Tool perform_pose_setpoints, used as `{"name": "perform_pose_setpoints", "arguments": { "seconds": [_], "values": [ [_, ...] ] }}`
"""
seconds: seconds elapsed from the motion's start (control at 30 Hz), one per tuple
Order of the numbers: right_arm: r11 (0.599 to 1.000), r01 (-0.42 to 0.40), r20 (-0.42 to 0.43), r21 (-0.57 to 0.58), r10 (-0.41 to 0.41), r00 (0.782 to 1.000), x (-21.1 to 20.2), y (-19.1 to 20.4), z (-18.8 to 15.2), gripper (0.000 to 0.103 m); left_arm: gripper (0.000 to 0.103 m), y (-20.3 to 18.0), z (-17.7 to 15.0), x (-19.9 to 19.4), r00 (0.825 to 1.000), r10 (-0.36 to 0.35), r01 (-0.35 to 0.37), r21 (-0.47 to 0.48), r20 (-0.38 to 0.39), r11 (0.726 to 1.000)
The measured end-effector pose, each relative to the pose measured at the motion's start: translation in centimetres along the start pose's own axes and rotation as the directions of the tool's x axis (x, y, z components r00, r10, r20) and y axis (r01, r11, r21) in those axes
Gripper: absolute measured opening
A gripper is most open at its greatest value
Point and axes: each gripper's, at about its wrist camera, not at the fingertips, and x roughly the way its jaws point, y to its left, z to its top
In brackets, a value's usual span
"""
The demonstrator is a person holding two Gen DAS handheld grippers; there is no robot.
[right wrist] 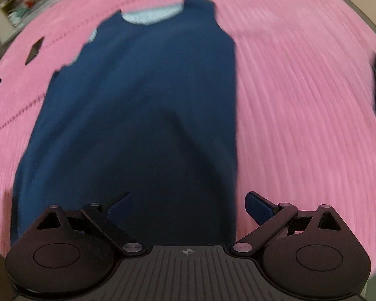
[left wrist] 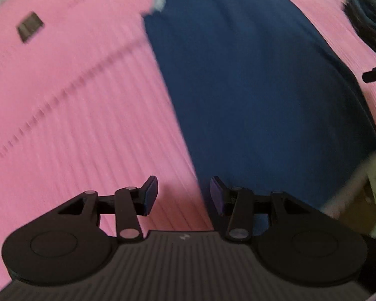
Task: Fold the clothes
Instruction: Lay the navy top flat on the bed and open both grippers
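Currently we are holding both tongs, left (left wrist: 179, 195) and right (right wrist: 189, 207), spread open and empty over the navy sleeveless top (right wrist: 143, 100) lying flat on the pink cover (right wrist: 300, 100).

A navy sleeveless top (right wrist: 143, 95) lay flat on the pink ribbed cover (right wrist: 300, 87), its neckline at the far end showing a pale blue lining. The right gripper (right wrist: 189, 207) hovered over the near hem, its fingers spread wide with nothing between them, one finger above the fabric and the other above the cover. A small dark tag (right wrist: 34, 50) lay left of the top. The picture was motion-blurred.
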Motion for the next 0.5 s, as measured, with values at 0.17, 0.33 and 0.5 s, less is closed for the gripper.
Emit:
{"name": "perform_pose_setpoints", "arguments": {
  "seconds": [0.17, 0.33, 0.5],
  "values": [
    [0.99, 0.031, -0.012, 0.139, -0.029, 1.0, -1.3, 0.3, -6.8, 0.098, 0.041, -0.6, -3.5, 0.4, 0.995, -0.104, 0.104, 0.005, 0.002, 0.995],
    [0.986, 0.051, -0.012, 0.156, -0.049, 0.999, -2.4, 1.0, -9.6, 0.098, 0.041, -0.8, -3.6, 1.8, 0.987, -0.16, 0.16, -0.03, -0.012, 0.987],
    [0.992, 0.027, -0.039, 0.125, -0.022, 0.999, -0.9, -0.2, -10.5, 0.098, 0.005, -2.5, -4.2, 2.8, 0.993, -0.103, 0.105, 0.028, -0.053, 0.994]
  ]
}}
